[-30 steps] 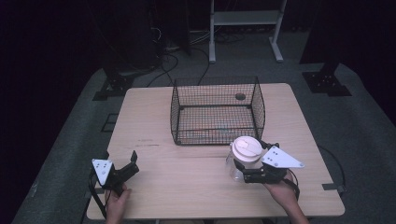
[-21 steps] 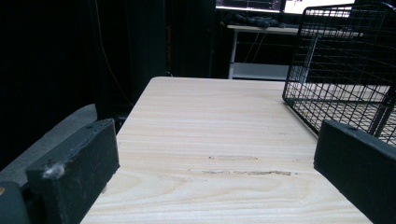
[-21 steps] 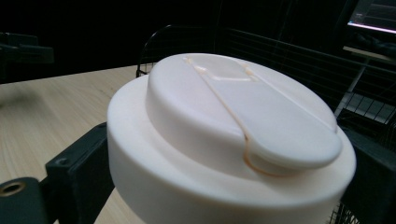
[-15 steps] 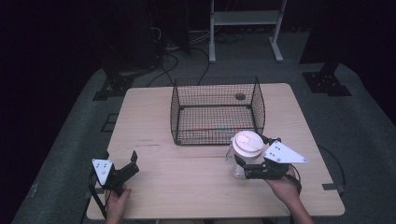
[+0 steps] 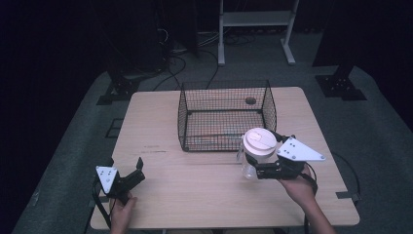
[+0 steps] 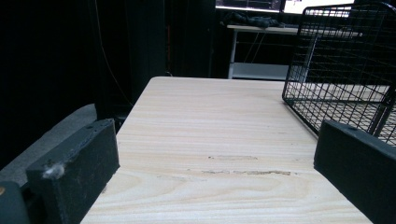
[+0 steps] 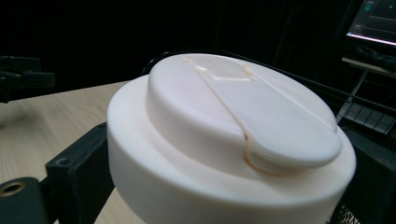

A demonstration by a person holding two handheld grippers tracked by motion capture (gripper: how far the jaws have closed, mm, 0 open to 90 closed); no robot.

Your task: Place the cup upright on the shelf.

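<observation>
Jar (image 5: 256,152), clear-bodied with a wide white lid, is held upright by the right gripper (image 5: 265,168) just in front of the wire basket's (image 5: 224,114) near right corner; seen from the high view, the jaws sit closed on the clear body below the lid, and the jar looks lifted a little off the table (image 5: 204,195), though I cannot tell that for certain; the left gripper (image 5: 134,175) rests near the table's front left corner, well apart from the jar, with its jaws spread and nothing between them; my judgement is that picking up is done and that setting the jar into the basket is what remains, since the jar is outside the wire wall and the basket looks almost bare inside.

From the left gripper view, the two black jaws stand wide apart over bare wood (image 6: 219,140); the basket (image 6: 345,70) rises at the right, close enough to show its mesh wall and floor wires, which the high view renders only coarsely; the jar is absent here.

From the right gripper view, the white lid (image 7: 233,121) sits very close, with a flip tab and a thin seam running across it, a detail too small in the high view; a black jaw presses at each side of the jar, confirming the clamp; this view hides the jar's clear body and its height over the table, which the high view gives better.
</observation>
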